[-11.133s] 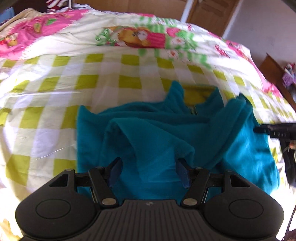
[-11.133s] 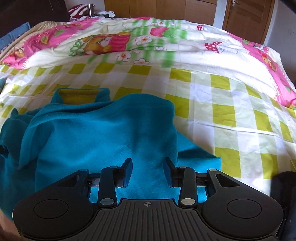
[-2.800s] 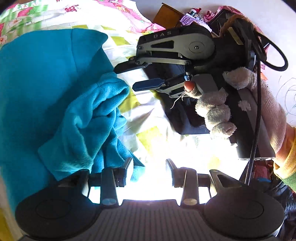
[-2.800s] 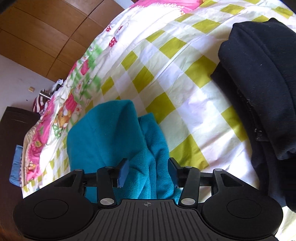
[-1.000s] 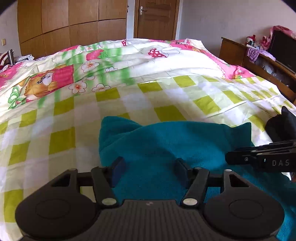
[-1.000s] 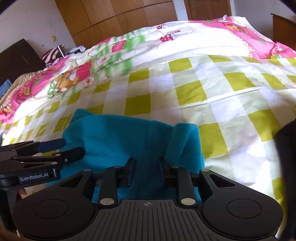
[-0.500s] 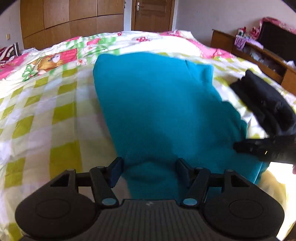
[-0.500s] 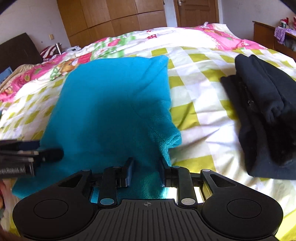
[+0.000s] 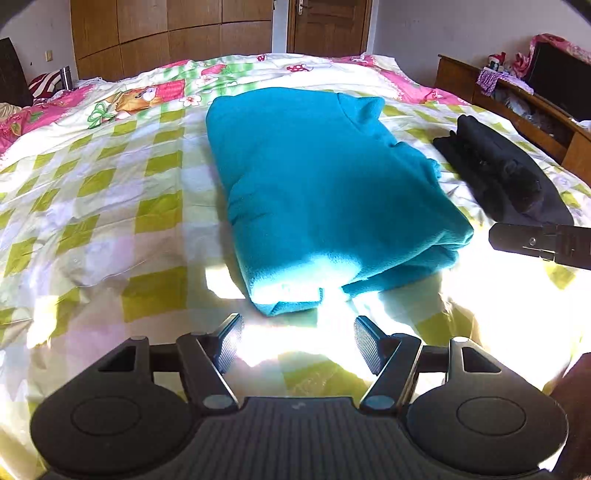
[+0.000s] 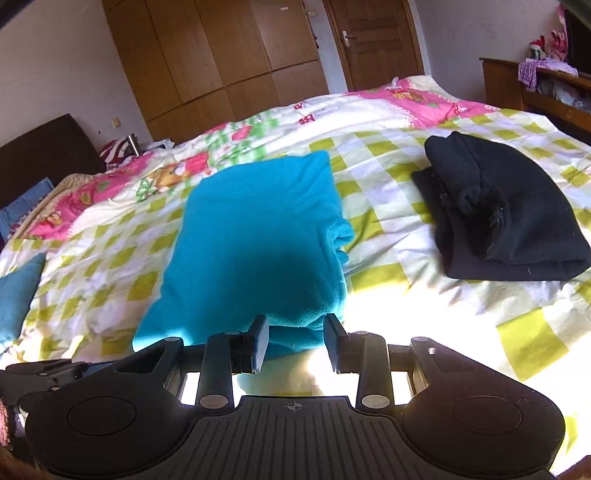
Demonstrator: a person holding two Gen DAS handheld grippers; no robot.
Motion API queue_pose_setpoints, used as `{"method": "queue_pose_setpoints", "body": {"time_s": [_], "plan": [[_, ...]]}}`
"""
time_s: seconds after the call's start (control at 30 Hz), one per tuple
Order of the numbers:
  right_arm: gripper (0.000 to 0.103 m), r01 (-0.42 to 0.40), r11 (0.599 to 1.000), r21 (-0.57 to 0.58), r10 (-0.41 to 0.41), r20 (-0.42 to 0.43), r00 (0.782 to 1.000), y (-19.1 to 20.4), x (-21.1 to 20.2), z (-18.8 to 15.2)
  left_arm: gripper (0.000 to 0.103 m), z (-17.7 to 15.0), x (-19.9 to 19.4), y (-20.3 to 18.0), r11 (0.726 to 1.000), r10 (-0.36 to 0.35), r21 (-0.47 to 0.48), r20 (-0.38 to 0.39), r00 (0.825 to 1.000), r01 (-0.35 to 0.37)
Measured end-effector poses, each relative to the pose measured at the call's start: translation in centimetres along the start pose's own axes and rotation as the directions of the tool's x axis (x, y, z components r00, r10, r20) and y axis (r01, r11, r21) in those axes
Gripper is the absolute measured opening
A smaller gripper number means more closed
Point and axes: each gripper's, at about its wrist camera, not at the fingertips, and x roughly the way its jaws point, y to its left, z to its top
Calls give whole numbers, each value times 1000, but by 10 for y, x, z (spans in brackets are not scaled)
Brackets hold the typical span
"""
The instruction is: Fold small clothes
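Both pairs of jaws stand apart with nothing between them: the left gripper [image 9: 298, 341] is spread wide over bare, sunlit sheet just short of the garment's near edge, and the right gripper [image 10: 295, 341] is parted more narrowly, its fingers framing the near hem of the garment without closing on it.

Largest in view is the bed [image 9: 92, 192], covered by a quilt of white and lime-green checks that gives way to a pink cartoon print toward the far end. Behind it runs a wall of wooden wardrobe doors [image 10: 229, 59] and a closed wooden door [image 9: 328, 26]; a low wooden shelf unit [image 9: 517, 107] with clutter on it stands along the right side.

On the quilt lies the teal fleece garment [image 9: 314, 177] — folded into a thick, roughly rectangular bundle, long axis running away from the cameras, with a small flap sticking up at its far right corner and loose layered edges along its right side. Strong sunlight washes out its near end.

To its right, near but not touching, sits a folded black garment [image 10: 509, 214], a compact dark bundle.

Smaller still, a second scrap of teal fabric [image 10: 18, 291] shows at the left edge of the right wrist view — well apart from the folded bundle.
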Motion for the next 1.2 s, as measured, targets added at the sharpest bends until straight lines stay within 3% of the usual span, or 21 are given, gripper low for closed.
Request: {"method": "queue_pose_setpoints", "body": {"time_s": [0.37,0.83,1.2], "plan": [[33,17,1000,-4,-17,-39,999,15,-13,-53,84,-34,-24,-4,994,86,-73,10,996,-85],[34,-6,998,-56,4,-42,999,33,-16,-69,93,-47,-38,-8,985,160,-80,65,985,-155],[34,-19,998,-63,16,-50,999,35,-14,-75,100,-48,-34,-19,979,201,-45,47,979,-199]]}}
